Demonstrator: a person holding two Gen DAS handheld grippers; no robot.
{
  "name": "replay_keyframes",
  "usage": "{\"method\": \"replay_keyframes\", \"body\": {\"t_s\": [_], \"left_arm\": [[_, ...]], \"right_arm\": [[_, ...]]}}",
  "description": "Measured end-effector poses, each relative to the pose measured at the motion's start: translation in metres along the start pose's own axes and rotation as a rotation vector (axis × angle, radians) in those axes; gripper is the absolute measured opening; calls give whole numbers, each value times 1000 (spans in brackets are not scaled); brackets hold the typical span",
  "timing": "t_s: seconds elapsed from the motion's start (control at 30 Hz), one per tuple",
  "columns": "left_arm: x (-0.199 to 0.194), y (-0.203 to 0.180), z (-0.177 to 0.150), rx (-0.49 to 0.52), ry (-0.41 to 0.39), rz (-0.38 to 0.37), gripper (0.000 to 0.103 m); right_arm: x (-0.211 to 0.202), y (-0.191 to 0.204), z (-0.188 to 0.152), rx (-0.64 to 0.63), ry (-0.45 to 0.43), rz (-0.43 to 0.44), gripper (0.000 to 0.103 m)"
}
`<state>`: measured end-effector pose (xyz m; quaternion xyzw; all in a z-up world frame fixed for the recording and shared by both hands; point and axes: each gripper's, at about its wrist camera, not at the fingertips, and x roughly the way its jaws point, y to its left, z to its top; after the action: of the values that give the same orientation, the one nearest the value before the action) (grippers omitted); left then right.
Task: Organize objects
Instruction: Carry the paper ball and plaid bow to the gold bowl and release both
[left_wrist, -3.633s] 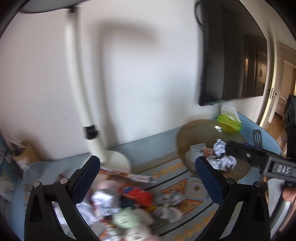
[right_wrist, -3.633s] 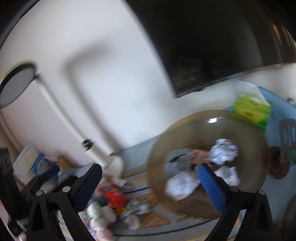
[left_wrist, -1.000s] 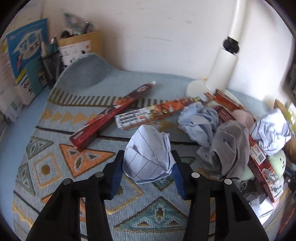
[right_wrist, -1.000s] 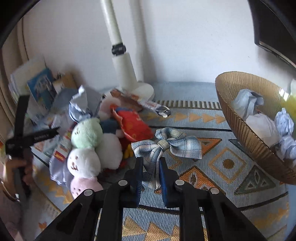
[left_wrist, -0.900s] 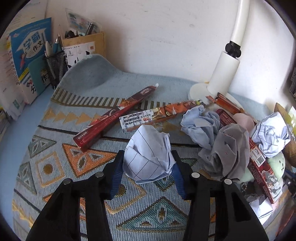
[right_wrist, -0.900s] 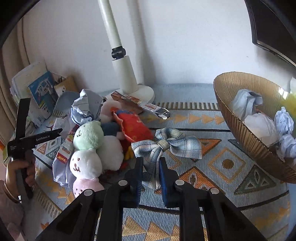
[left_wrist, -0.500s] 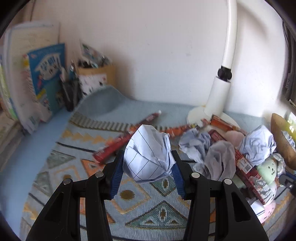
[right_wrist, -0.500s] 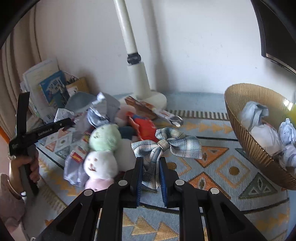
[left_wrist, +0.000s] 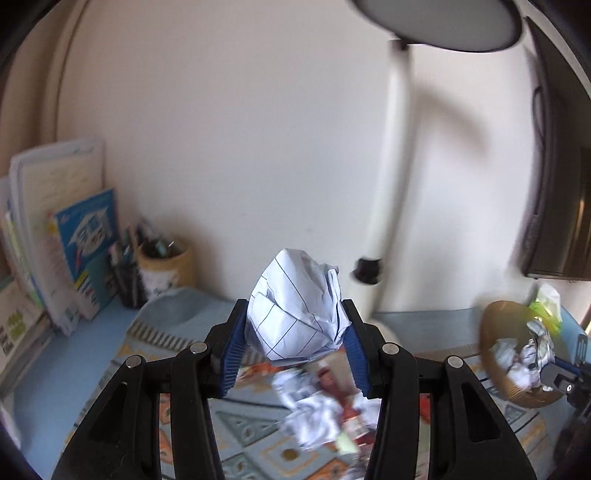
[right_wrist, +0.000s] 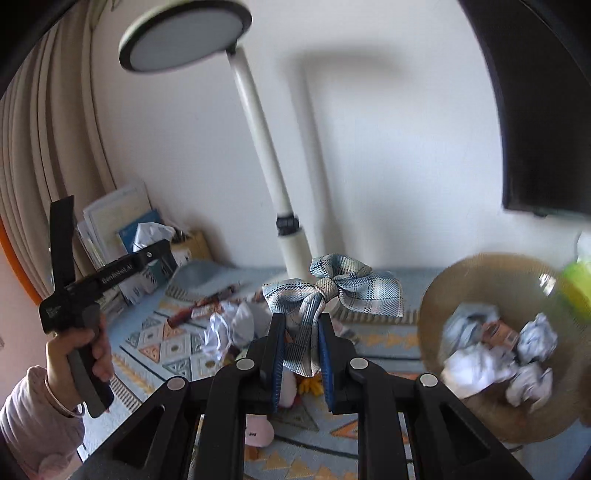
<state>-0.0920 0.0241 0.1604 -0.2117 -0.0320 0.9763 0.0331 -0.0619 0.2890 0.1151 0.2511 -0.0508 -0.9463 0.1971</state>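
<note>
Crumpled lined paper ball (left_wrist: 299, 306), one of two held things, sits clamped between the blue pads of the left tool (left_wrist: 295, 345), raised above the bench (left_wrist: 74, 354). It is roughly round, so it has no clear long axis; its narrower end points up.

One plaid fabric bow (right_wrist: 332, 290) is pinched by a hanging tail in the clenched right tool (right_wrist: 303, 345). Its two loops spread sideways, so its long axis runs left to right, and it stands above the pads.

One ribbed golden bowl (right_wrist: 439, 295) sits at the right on a patterned mat (right_wrist: 159, 339). It holds about four crumpled paper wads (right_wrist: 476, 365), though blur makes the count unsure.

One white desk lamp (right_wrist: 266, 147) stands at the back by the wall. A blurred pile of papers, wrappers and soft toys lies on the mat below both tools. One hand (right_wrist: 79, 354) in a pale sleeve grips the left tool's handle.
</note>
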Motion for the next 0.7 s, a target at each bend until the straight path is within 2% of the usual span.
{"method": "replay_keyframes", "body": {"t_s": [0.2,0.47,0.7], "left_arm": [[-7,-48,16,26,-20,-87,46],[1,-126,25,113,-9,-224,46],[17,-198,13,224,54,-373,46]], "right_arm": [[-23,-13,14,2,-40,-21,17],[-48,-61,21,76,-72,-99,17],[-57,-113,13,139,-53,-183,17]]}}
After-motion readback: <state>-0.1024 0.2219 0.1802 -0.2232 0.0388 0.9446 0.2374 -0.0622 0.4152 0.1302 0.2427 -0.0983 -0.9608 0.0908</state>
